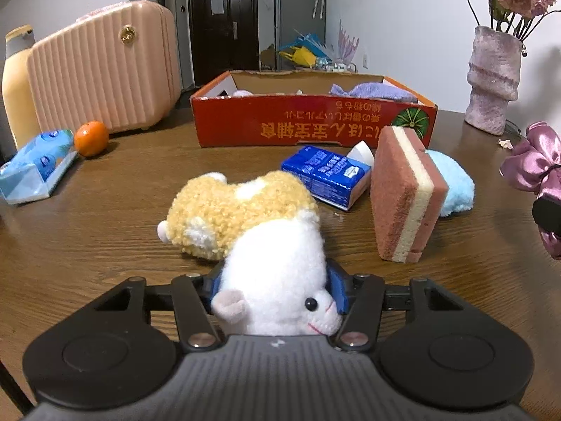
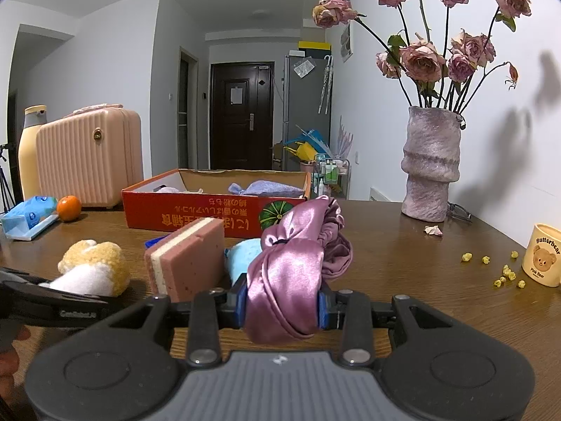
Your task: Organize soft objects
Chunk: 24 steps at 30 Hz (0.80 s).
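Looking down my left gripper point(image 1: 277, 291), I see its blue pads pressed against the white head of the plush hamster point(image 1: 252, 231), so the jaws pinch it at the near end. The toy's long axis runs away from me and to the left, its yellow back resting on the table point(image 1: 105, 217), face turned toward the camera. My right gripper point(image 2: 282, 303) is clamped on the pink satin scrunchie point(image 2: 294, 266), held above the wood. Beyond both stands the layered sponge point(image 1: 403, 196) on edge, with a blue tissue pack point(image 1: 326, 175) just behind the toy. Farthest is the red cardboard box point(image 1: 312, 122), straight ahead of the left jaws, so I judge the hamster needs lifting forward over the sponge and pack into it
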Motion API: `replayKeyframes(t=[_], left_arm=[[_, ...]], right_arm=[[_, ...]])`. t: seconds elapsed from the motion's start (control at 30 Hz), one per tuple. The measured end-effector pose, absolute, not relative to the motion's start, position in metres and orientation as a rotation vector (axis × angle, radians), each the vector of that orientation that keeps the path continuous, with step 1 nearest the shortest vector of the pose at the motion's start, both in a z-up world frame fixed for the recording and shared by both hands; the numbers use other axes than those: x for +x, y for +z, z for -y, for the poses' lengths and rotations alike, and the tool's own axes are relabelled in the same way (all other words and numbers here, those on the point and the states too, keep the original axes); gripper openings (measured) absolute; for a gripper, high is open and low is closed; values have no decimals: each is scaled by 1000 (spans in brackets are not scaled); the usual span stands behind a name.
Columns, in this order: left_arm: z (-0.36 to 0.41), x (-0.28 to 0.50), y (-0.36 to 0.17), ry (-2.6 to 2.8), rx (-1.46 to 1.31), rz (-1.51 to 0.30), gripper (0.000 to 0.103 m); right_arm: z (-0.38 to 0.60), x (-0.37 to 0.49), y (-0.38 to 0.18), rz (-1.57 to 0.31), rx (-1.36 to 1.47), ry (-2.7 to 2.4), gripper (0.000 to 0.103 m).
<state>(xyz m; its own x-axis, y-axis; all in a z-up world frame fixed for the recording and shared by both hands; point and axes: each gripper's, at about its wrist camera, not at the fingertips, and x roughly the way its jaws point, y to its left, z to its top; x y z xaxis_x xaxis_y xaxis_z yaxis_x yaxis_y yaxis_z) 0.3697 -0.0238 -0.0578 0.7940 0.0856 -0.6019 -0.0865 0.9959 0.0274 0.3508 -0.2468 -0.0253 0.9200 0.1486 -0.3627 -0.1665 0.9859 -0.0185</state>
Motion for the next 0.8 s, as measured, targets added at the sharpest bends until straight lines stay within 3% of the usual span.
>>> replayKeyframes(t=[0.5, 0.8], left_arm=[[15, 341, -31, 77, 7, -479, 54], [11, 349, -47, 17, -17, -634, 54]], right_arm=[[243, 347, -25, -309, -60, 158, 36], [242, 348, -26, -317, -64, 153, 36]])
